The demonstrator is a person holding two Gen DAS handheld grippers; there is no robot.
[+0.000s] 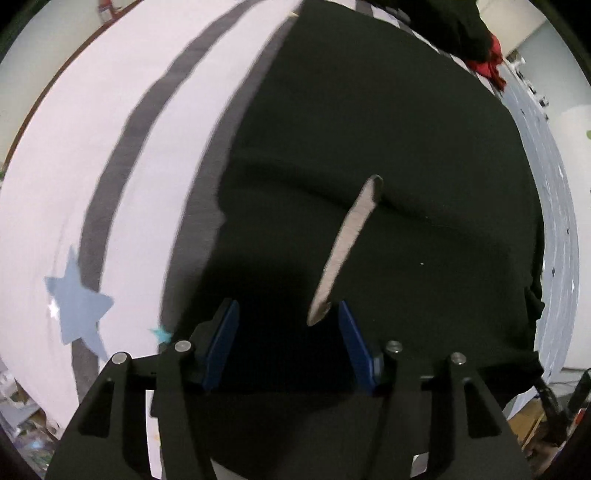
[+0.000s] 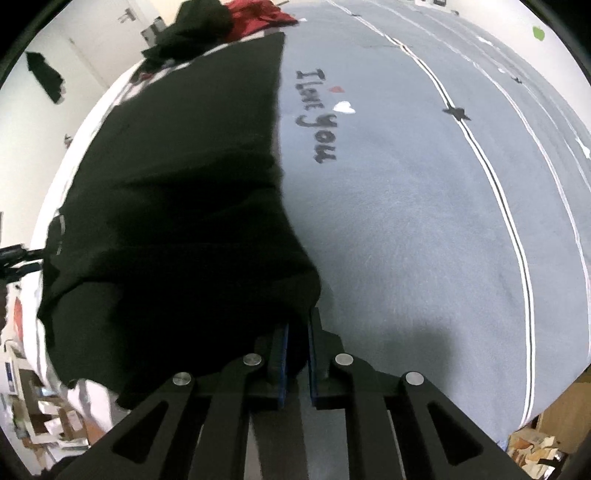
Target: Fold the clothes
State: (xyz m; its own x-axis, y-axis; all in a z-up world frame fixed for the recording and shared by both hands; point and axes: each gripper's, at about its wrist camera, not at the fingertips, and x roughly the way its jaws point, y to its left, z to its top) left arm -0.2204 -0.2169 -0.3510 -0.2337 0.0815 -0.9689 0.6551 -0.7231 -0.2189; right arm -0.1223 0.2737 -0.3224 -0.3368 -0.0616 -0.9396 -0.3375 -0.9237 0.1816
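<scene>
Black garment lies spread flat on the bed, plain dark knit, no print visible, one pale strip (a label or tag, can't tell which) lying on top of it. In the left wrist view it covers the white sheet with grey stripes on its left side; in the right wrist view its right edge runs near-to-far along the grey blanket with "I love you" lettering. Long axis looks near-to-far, away from both grippers. Left gripper hangs directly above the near part of the cloth, pointing steeply down, blue pads apart with nothing pinched, only dark fabric seen through the gap below. Right gripper is at the garment's near right corner, jaws nearly together and clamped on a bunched fold of the black cloth, which rises to the pads. So the right hand is the one with contact; left is free over the middle-near area. Judging by this, next fold turns on that held corner, carried leftward or toward the far edge. A heap of black and red clothes sits at the far end, well apart.
</scene>
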